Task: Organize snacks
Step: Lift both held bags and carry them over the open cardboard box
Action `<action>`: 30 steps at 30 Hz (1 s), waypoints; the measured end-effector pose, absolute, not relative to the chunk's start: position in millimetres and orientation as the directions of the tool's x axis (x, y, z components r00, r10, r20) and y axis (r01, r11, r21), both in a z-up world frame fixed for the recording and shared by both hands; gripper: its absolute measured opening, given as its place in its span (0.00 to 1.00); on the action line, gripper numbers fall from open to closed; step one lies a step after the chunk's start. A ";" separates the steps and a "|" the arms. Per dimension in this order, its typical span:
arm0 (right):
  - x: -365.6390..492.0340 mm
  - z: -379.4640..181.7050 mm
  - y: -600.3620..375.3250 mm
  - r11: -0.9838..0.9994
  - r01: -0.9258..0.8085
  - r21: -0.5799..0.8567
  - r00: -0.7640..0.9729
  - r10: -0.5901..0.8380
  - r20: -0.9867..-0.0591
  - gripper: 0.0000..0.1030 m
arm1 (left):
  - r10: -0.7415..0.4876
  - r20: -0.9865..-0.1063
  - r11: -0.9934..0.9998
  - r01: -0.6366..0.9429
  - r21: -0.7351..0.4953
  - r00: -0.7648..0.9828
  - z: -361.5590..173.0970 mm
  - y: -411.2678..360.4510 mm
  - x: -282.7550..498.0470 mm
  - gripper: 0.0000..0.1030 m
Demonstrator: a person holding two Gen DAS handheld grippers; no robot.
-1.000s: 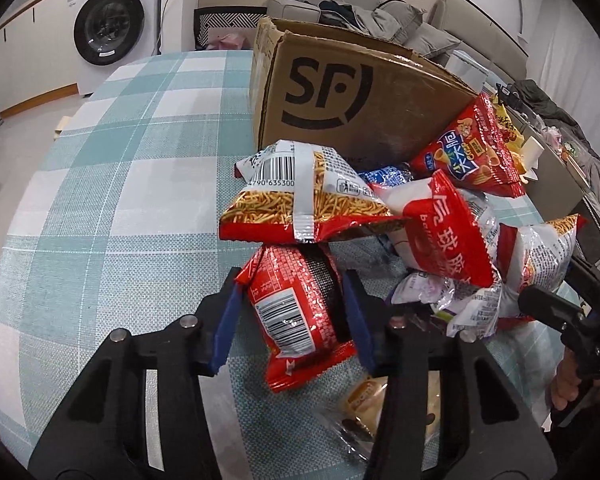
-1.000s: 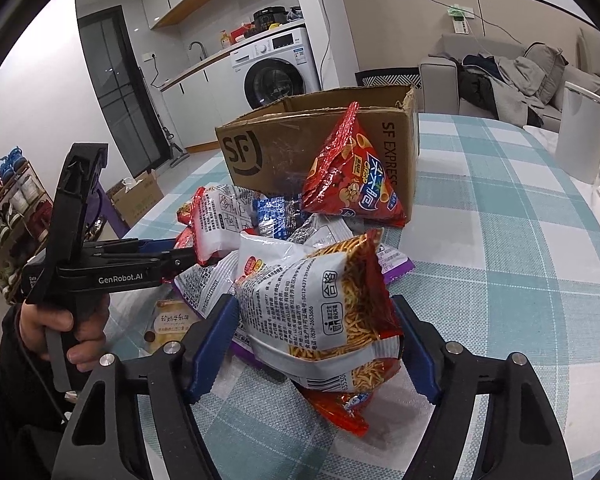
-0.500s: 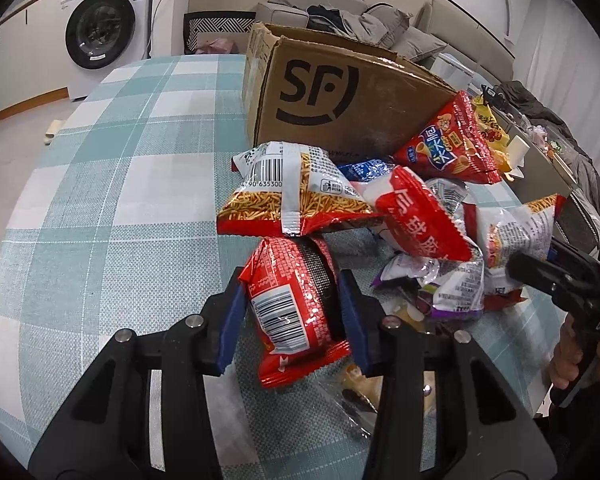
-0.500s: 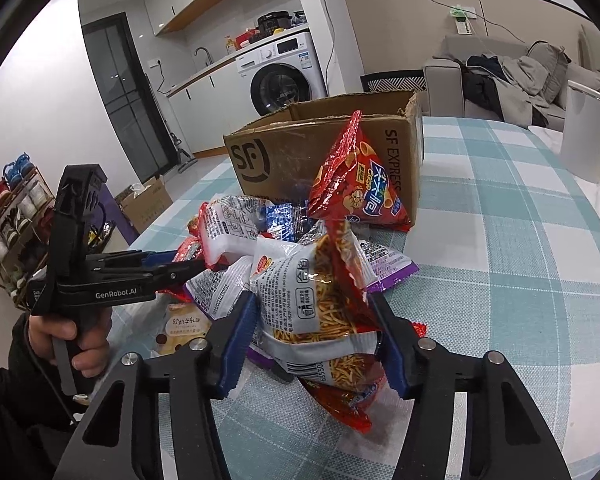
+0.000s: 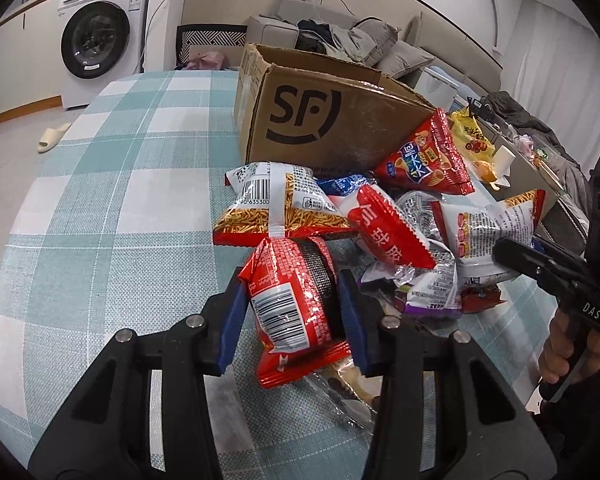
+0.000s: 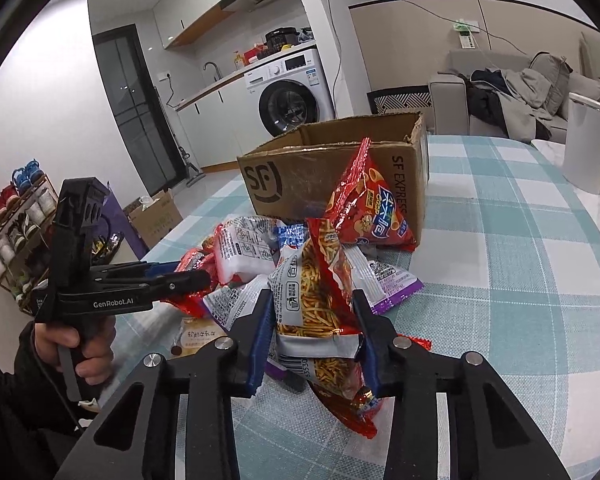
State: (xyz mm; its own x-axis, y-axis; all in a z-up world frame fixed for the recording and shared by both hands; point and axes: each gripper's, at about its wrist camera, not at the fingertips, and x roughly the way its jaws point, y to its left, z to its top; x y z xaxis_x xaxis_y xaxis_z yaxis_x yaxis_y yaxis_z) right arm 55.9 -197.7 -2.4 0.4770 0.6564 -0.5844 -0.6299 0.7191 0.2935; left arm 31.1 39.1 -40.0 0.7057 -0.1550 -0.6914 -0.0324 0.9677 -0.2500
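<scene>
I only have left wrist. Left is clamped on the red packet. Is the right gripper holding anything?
Observer: Yes. The right gripper has just closed on a noodle-stick bag; its blue pads squeeze both sides.
Operator: Is the box open?
Observer: Yes, the cardboard box has its top open; from the right wrist view I cannot see the bottom.
Operator: Anything on the table past the box that I miss?
Observer: A white container stands on the table's far right side, apart from the snack pile.
</scene>
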 end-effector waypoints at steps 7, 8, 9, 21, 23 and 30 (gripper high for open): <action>52.1 6.7 -201.5 0.715 -0.633 0.296 0.496 0.669 -0.554 0.35 | -0.162 -0.675 0.966 -0.023 -0.257 0.720 -34.7 41.4 24.2 0.40; 51.4 8.4 -201.8 0.714 -0.634 0.297 0.498 0.671 -0.550 0.35 | -0.163 -0.675 0.966 -0.024 -0.259 0.720 -34.5 42.2 22.7 0.40; 50.9 10.0 -202.3 0.712 -0.635 0.300 0.499 0.674 -0.544 0.35 | -0.161 -0.674 0.966 -0.027 -0.259 0.721 -34.1 43.1 21.3 0.40; 52.4 25.9 -208.4 0.723 -0.618 0.309 0.544 0.677 -0.496 0.35 | -0.138 -0.624 0.965 -0.036 -0.258 0.769 -12.2 49.1 1.9 0.40; 53.2 28.8 -208.1 0.728 -0.613 0.308 0.552 0.673 -0.491 0.35 | -0.130 -0.613 0.966 -0.039 -0.255 0.779 -6.5 49.7 0.6 0.40; 57.6 39.4 -210.0 0.735 -0.600 0.315 0.574 0.671 -0.470 0.35 | -0.119 -0.584 0.969 -0.035 -0.246 0.803 7.1 44.8 -1.1 0.40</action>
State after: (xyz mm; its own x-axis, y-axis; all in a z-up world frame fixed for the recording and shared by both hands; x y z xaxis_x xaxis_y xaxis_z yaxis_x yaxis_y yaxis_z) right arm 57.6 -210.0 39.4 0.5738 0.6706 -0.4701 -0.6004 0.7349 0.3154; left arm -1.1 44.8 7.1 0.8028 -0.1192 -0.5843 -0.0349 0.9688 -0.2456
